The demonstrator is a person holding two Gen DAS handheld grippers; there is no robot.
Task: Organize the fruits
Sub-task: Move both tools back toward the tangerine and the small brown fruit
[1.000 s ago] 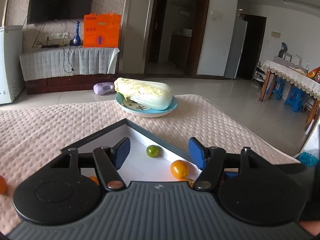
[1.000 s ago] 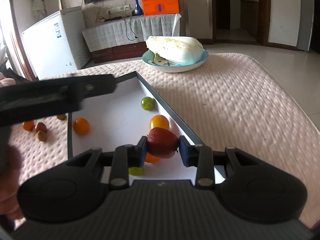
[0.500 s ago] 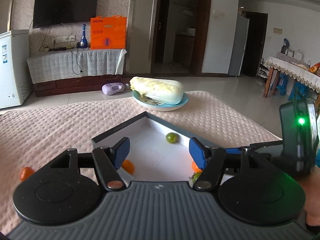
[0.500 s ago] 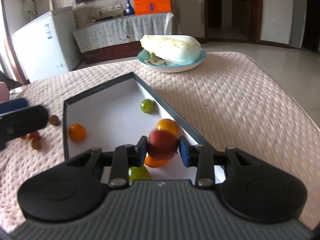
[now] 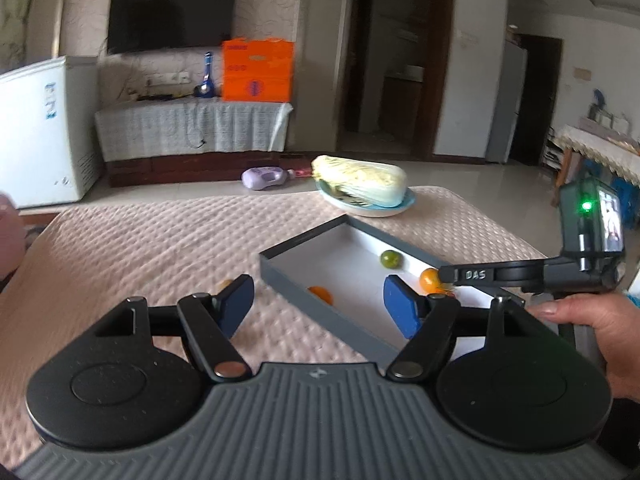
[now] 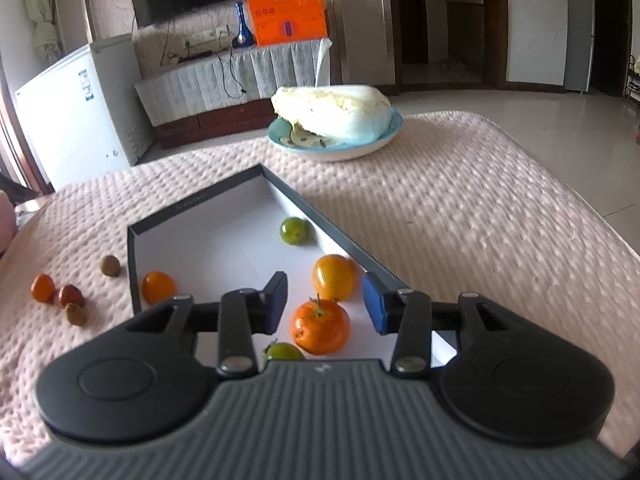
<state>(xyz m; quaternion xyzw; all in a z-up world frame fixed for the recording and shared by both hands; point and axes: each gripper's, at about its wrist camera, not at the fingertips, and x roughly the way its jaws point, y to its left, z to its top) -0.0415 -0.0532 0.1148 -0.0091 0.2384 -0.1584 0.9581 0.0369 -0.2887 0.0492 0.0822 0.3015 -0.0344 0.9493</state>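
Observation:
A grey-rimmed box [image 6: 200, 202] with a white floor lies on the pink table cover. In the right wrist view it holds a green fruit [image 6: 294, 231], a yellow-orange fruit [image 6: 333, 277], a tangerine [image 6: 319, 326], an orange fruit [image 6: 158, 287] and another green fruit [image 6: 283, 351]. My right gripper [image 6: 325, 304] is open above the tangerine; the red fruit is out of sight. Several small fruits [image 6: 59, 296] lie left of the box. My left gripper [image 5: 318, 306] is open and empty over the box's [image 5: 288, 264] left rim.
A blue plate [image 6: 384, 136] with a cabbage [image 6: 332, 110] stands beyond the box. The right gripper's handle and camera [image 5: 592, 220] show at the right of the left wrist view. A white freezer [image 6: 76, 108] and a covered TV bench stand behind the table.
My right gripper has opened and let go of the red fruit, which is no longer in view. My left gripper has moved left and back from the box.

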